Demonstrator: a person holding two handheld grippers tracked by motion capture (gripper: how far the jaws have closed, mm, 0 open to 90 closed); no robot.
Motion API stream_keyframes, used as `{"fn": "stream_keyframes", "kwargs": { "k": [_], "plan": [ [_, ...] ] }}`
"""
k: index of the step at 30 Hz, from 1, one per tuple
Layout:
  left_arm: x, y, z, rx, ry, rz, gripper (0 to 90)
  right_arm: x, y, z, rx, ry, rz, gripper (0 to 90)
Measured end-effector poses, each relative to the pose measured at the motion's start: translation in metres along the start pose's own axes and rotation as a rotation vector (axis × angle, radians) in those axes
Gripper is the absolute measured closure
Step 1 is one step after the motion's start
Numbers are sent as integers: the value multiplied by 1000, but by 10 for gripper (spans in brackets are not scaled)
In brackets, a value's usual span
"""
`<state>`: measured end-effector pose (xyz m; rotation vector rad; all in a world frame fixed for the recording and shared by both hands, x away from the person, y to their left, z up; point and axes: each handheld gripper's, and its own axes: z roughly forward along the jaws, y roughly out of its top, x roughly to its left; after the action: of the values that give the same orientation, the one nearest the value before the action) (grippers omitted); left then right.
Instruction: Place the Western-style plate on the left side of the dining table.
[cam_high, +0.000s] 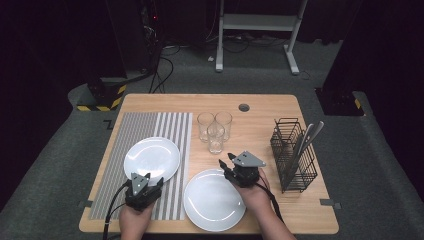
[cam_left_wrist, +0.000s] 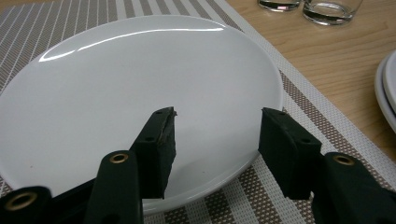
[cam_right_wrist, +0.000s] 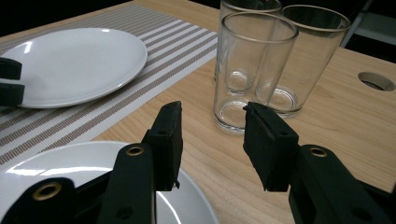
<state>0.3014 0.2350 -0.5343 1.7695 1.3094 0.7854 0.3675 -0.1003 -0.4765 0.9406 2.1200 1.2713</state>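
Note:
A white plate (cam_high: 151, 159) (cam_left_wrist: 130, 84) lies on a striped placemat (cam_high: 172, 130) at the left. My left gripper (cam_high: 147, 178) (cam_left_wrist: 217, 116) is open, its jaws hovering over the plate's near rim with nothing between them. A second white plate (cam_high: 214, 200) (cam_right_wrist: 56, 163) rests on the bare wood near the front edge. My right gripper (cam_high: 226, 160) (cam_right_wrist: 211, 108) stands open above that plate's far edge. It points at three clear empty glasses (cam_high: 215, 131), the nearest glass (cam_right_wrist: 254, 70) just beyond its jaws and apart from them.
A black wire cutlery basket (cam_high: 294, 155) with metal utensils (cam_high: 309, 136) stands at the table's right. A round cable hole (cam_high: 244, 107) lies behind the glasses. The placemat (cam_left_wrist: 327, 126) extends under and past the left plate. Bare wood shows between the glasses and the basket.

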Motion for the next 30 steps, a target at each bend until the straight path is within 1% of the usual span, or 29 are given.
{"fn": "stream_keyframes", "kwargs": {
  "k": [1, 3, 6, 9, 11, 13, 15, 18, 21, 24, 30],
  "plan": [
    [0, 0, 0, 2, -3, 0, 459, -1, 1, -1, -3, 2, 3, 569],
    [0, 0, 1, 7, -9, -1, 457, -1, 3, -4, -12, -9, -11, 566],
    [1, 0, 1, 10, -16, -9, 455, -2, 7, -9, -31, -11, -16, 559],
    [2, 0, 2, 14, -22, -12, 447, -3, 10, -13, -51, -24, -28, 557],
    [2, 0, 1, 12, -18, -13, 448, -5, 11, -15, -59, -33, -26, 551],
    [1, 0, 1, 10, -13, -16, 447, -8, 13, -17, -63, -35, -13, 547],
    [2, 0, 1, 13, -12, -18, 445, -10, 15, -18, -69, -41, -13, 547],
    [3, 0, 1, 11, -8, -29, 436, -12, 18, -20, -68, -38, -6, 563],
    [1, 0, 1, 10, -1, -16, 436, -14, 21, -24, -78, -36, -6, 561],
    [0, 0, 1, 10, -3, -8, 436, -15, 22, -25, -86, -36, -6, 553],
    [1, 0, 1, 12, -7, -16, 427, -16, 26, -30, -95, -34, 0, 545]
  ]
}}
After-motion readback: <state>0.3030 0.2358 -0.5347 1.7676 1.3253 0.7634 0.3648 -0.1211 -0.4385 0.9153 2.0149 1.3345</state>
